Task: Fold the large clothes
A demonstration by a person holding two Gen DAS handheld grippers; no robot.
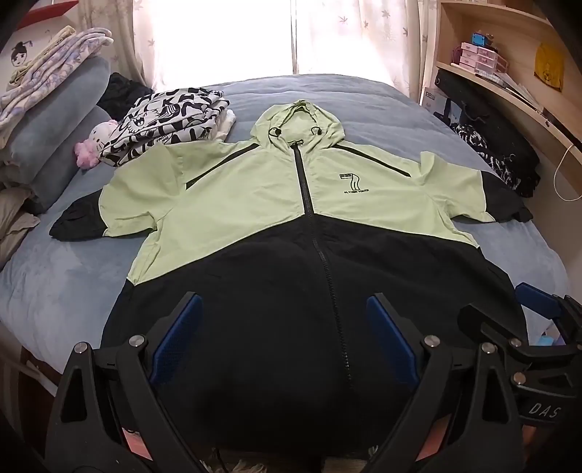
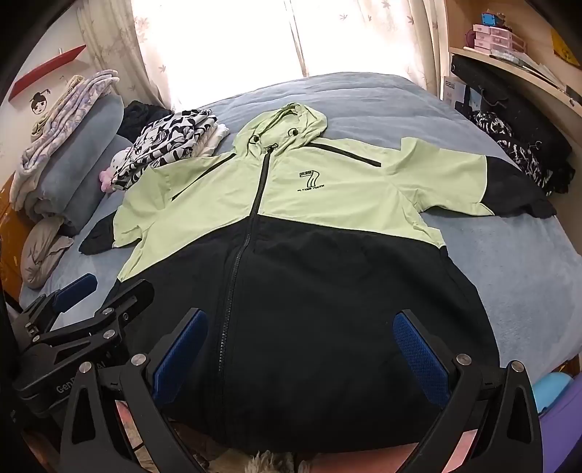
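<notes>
Green-and-black fabric fills the frame: a hooded jacket (image 1: pixel 291 225) is seen spread face-up and zipped on a blue-grey bed (image 1: pixel 54 269), no fold yet made in it.

From the left of the scene, a stack of pillows and bedding (image 1: pixel 54 109) is shown against the wall, with a pink plush toy (image 1: pixel 95 143) tucked beside a folded black-and-white printed garment (image 1: pixel 171 120). That garment is judged to be work already finished, though nothing confirms it. Just beside it, the jacket's left-hand sleeve (image 1: pixel 120 203) is laid outward, its black cuff resting on the bedcover.

At the centre, the hood (image 1: pixel 296 123) is pointed toward the bright curtained window (image 1: pixel 291 32), and the zip is run straight down to the hem at the near edge of the bed. The left gripper (image 1: pixel 283 345) is held over the black lower panel, jaws spread wide and nothing taken between the blue pads (image 1: pixel 178 334). To its right the right gripper (image 2: pixel 302 349) is poised likewise above the hem, fully parted and empty, angled down at the cloth; contact with the fabric cannot be made out.

Farther right, the other sleeve (image 2: pixel 483 182) is stretched toward a heap of dark clothes (image 2: pixel 520 152) lying below wooden shelves (image 2: pixel 509 47).

The garment appears to have been smoothed flat and nothing more; the sleeves are still to be brought in, and the body and hood still to be folded over.
</notes>
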